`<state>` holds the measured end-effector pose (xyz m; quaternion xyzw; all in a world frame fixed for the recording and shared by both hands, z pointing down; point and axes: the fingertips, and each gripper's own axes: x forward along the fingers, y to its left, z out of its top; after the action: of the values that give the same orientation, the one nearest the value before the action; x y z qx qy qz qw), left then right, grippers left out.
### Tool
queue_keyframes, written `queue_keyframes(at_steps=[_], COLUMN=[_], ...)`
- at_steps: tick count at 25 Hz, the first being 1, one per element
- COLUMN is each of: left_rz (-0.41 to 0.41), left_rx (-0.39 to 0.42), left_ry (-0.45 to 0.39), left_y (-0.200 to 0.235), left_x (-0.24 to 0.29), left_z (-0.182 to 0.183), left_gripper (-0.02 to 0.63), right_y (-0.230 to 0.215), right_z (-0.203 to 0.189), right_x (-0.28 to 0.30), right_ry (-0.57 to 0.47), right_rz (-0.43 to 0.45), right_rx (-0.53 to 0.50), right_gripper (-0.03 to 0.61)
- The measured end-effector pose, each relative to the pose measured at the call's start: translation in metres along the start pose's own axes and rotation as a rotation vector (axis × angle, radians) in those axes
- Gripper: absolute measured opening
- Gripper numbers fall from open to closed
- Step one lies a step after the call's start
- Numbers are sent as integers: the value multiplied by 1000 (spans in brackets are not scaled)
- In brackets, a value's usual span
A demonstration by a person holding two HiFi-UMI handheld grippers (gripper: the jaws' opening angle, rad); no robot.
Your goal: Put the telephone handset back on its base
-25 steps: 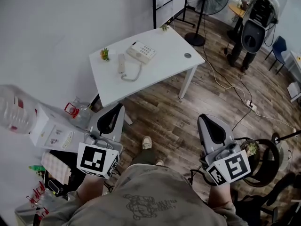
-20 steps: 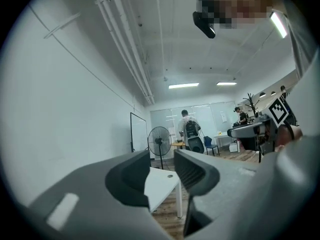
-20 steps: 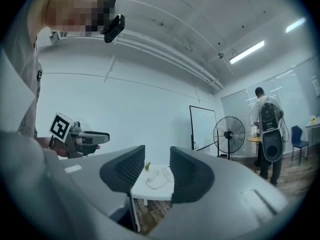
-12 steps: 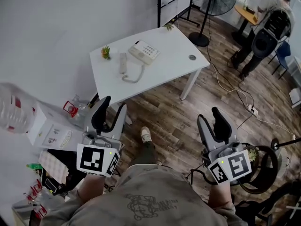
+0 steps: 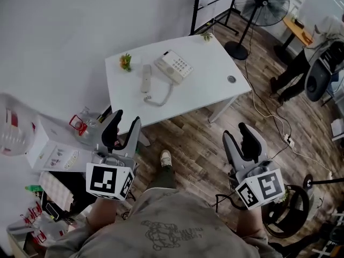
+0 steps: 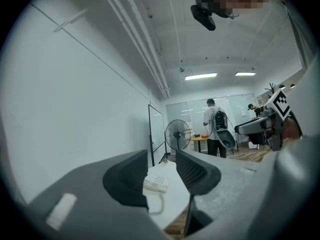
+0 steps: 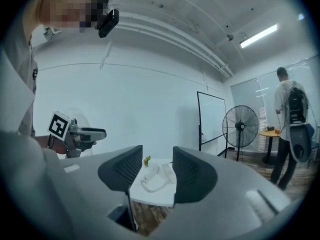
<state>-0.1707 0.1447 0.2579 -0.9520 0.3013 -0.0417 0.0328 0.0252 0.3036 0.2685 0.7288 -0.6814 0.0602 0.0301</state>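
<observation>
Facing: table (image 5: 204,93), my 12 o'clock.
L gripper (image 5: 124,120): jaws apart, empty.
R gripper (image 5: 236,132): jaws just been opening, apart, empty.
Handset (image 5: 146,78): lies 9 o'clock of base (image 5: 174,67).

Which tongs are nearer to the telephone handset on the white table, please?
Left. The left tongs hang off the table's near edge, almost in line with the handset; the right tongs are farther off, over the floor.

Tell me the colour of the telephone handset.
Plain white plastic telephone handset; head view shows it best.
</observation>
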Motion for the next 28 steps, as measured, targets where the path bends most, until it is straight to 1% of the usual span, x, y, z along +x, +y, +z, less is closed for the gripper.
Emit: queue_keyframes(at_steps=[7, 11, 17, 22, 28], left_rz=[39, 54, 105, 137, 196], left_rx=[-21, -29, -29, -34, -21], left_ry=[39, 55, 74, 90, 119], left_y=[65, 102, 147, 168, 179], left_x=[71, 112, 155, 174, 187], left_z=[-9, -14, -22, -32, -33], left_gripper=[173, 173, 173, 173, 173], right_y=[-20, -31, -36, -35, -42], right_z=[10, 12, 13, 8, 5], right_x=[106, 168, 248, 297, 332], right_ry=[61, 99, 135, 155, 164], right_rz=[46, 73, 138, 198, 267], right_rx=[10, 45, 47, 64, 65], right_gripper=[219, 219, 219, 219, 219])
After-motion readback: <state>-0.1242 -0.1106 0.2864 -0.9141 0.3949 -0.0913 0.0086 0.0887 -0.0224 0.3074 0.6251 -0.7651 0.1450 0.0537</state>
